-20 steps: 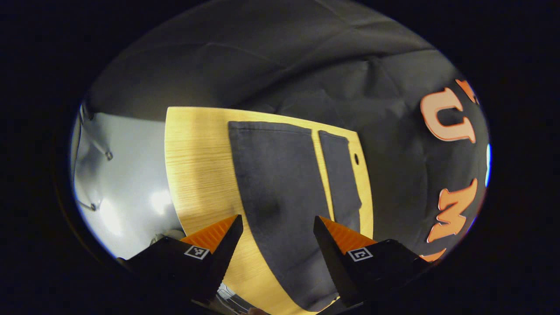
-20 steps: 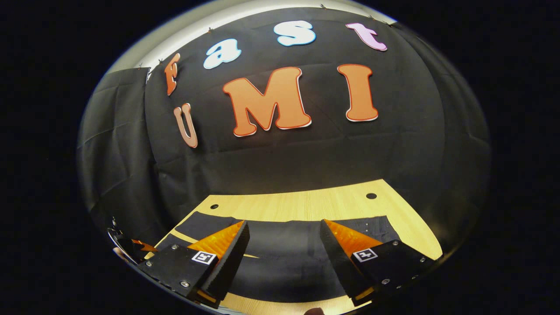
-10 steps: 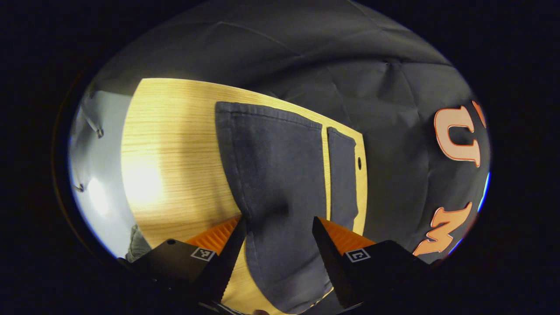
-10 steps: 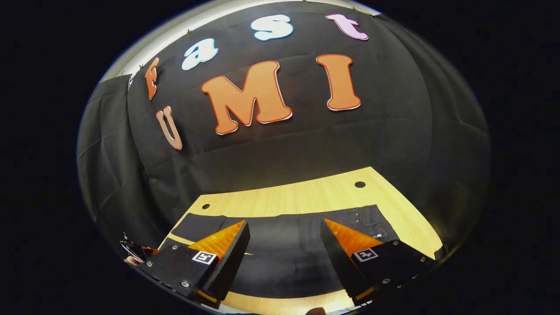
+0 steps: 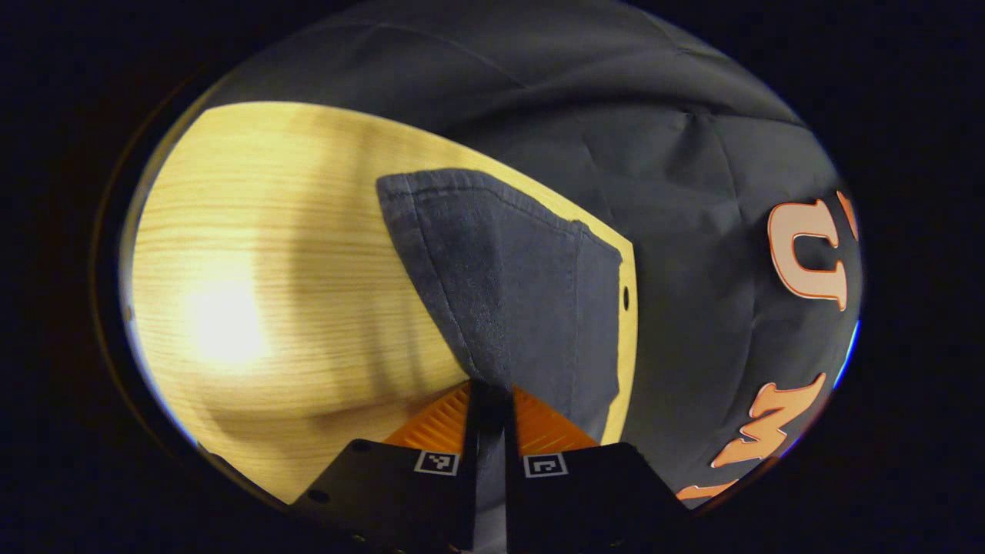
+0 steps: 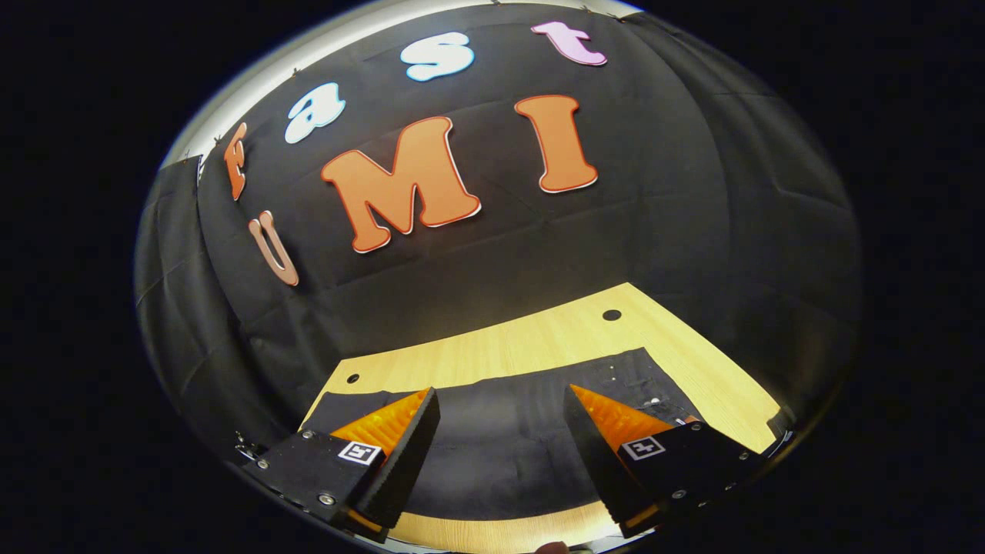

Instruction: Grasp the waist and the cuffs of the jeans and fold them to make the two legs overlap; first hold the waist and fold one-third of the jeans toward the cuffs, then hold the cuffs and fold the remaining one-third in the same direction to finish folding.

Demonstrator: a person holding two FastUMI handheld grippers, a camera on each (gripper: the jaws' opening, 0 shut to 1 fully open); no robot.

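**Left gripper pinching a jeans leg, right gripper poised open over the waist end**

In the left gripper view, the left gripper [image 5: 490, 400] has its fingers drawn together on a pinch of dark denim, with cloth running up from between the tips. The jeans [image 5: 508, 285] lie on the light wooden table [image 5: 254, 292], and the held leg rises in a tented ridge toward its stitched cuff hem [image 5: 462, 185] at the far end. A second leg edge lies flat just beside it, toward the table's far rim, where a small round hole [image 5: 626, 297] shows in the tabletop.

In the right gripper view, the right gripper [image 6: 500, 412] hangs with its fingers spread wide, nothing between them. Below and ahead of it the jeans [image 6: 500, 446] stretch across the table [image 6: 554, 342], with small pale rivets or a button at the right-hand end, which is probably the waist. I cannot tell whether the fingertips touch the cloth.

Judging by the look, this denim is soft but thick and fairly heavy: it drapes, sags between holds and drags on the wood rather than sliding freely. The doubled, stitched parts, namely cuff hem and waistband, are the firmest places to grip; a thin pinch of a single layer may slip under the weight.
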